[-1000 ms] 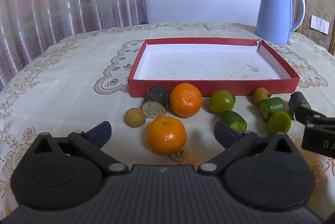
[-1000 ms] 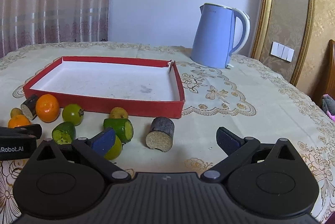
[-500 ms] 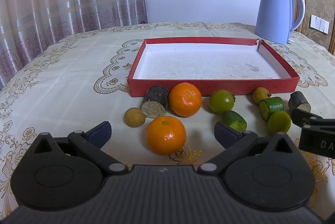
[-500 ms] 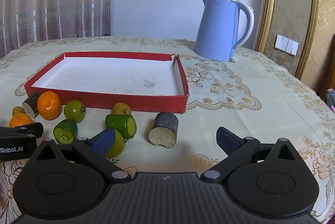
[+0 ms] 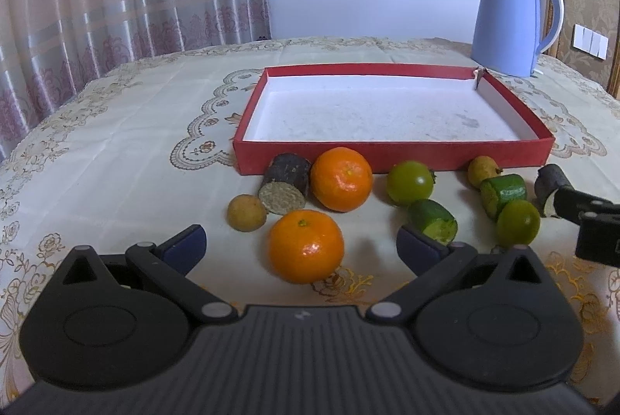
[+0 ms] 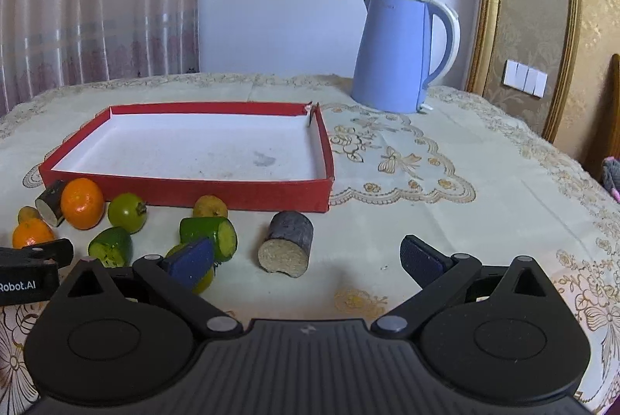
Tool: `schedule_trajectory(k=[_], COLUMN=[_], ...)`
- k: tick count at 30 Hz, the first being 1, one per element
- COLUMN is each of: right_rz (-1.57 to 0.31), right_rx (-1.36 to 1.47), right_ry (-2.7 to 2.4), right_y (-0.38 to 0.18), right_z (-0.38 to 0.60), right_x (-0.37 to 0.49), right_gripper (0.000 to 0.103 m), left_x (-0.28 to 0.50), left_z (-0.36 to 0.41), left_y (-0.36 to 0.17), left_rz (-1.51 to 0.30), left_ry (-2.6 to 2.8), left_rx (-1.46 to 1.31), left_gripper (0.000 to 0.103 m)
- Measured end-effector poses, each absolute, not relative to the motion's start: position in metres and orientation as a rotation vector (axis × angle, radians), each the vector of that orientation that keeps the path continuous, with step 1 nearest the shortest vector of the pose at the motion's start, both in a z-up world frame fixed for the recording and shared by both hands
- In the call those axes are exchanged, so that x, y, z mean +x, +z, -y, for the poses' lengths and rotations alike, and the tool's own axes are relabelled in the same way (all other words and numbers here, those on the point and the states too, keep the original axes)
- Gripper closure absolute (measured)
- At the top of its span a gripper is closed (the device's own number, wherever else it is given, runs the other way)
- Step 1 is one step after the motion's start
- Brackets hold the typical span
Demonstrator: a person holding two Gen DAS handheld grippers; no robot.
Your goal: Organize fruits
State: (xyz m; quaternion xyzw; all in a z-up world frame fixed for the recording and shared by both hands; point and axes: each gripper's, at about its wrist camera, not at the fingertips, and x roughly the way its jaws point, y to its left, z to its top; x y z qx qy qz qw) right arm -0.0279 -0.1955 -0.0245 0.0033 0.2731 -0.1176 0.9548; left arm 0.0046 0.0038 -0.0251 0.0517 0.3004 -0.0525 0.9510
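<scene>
Currently left gripper (image 5: 300,246) jaws wide, flanking a glossy round orange (image 5: 306,246). Right gripper (image 6: 306,258) jaws wide, before a dark rough-barked cylinder (image 6: 288,246). Both fruits lie on the embroidered bench (image 6: 445,221), outside the shallow red cardboard tray (image 6: 248,196).

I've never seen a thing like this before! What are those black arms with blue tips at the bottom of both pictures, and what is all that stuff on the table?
Those are two grabbing tools that a person holds, one in each hand. A camera sits on each tool, so one picture looks out from the left gripper and the other from the right gripper. The blue tips are the fingers. Both grippers are open and hold nothing.

On the table stands an empty red tray. In front of it lie two oranges, the near orange right between the left fingers, along with round green fruits, cut green pieces, small yellowish fruits and dark cut stalk pieces. A blue kettle stands behind the tray.
</scene>
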Motion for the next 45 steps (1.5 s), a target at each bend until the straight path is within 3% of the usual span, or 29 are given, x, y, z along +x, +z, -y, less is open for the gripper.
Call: schedule_trajectory(k=[16,21,23,30,37,41,42,45], right_rz=[-0.646,-0.633,-0.638,-0.622,-0.629,-0.644,-0.655,-0.655], right_rx=[0.084,0.062,0.064,0.089,0.132,0.145,0.154,0.159], right_ry=[-0.195,-0.153,-0.115,-0.148,-0.117,-0.136,-0.139,-0.147], right_y=[-0.043,-0.042,-0.041,-0.037,-0.037,-0.041,-0.042,-0.044], right_z=[0.232,0.221,0.216,0.225,0.226,0.224,0.224,0.223], right_x=[-0.044,-0.041,-0.038,-0.02,-0.001,0.009,0.012,0.014], right_gripper=[0.002,0.024,0.027,0.035,0.035,0.044,0.051,0.053], left_x=[0.009,0.008,0.008,0.012,0.015,0.014,0.013,0.014], left_z=[-0.011,-0.01,-0.011,-0.013,-0.015,-0.015,-0.014,-0.012], left_y=[-0.032,-0.034,-0.035,-0.042,-0.043,-0.042,-0.042,-0.042], left_rz=[-0.604,-0.586,-0.573,-0.582,-0.581,-0.565,-0.562,-0.557], left_ry=[-0.125,-0.126,-0.128,-0.131,-0.138,-0.144,-0.146,-0.148], left_rx=[0.102,0.115,0.116,0.116,0.104,0.101,0.104,0.114], left_gripper=[0.0,0.0,0.0,0.0,0.0,0.0,0.0,0.0])
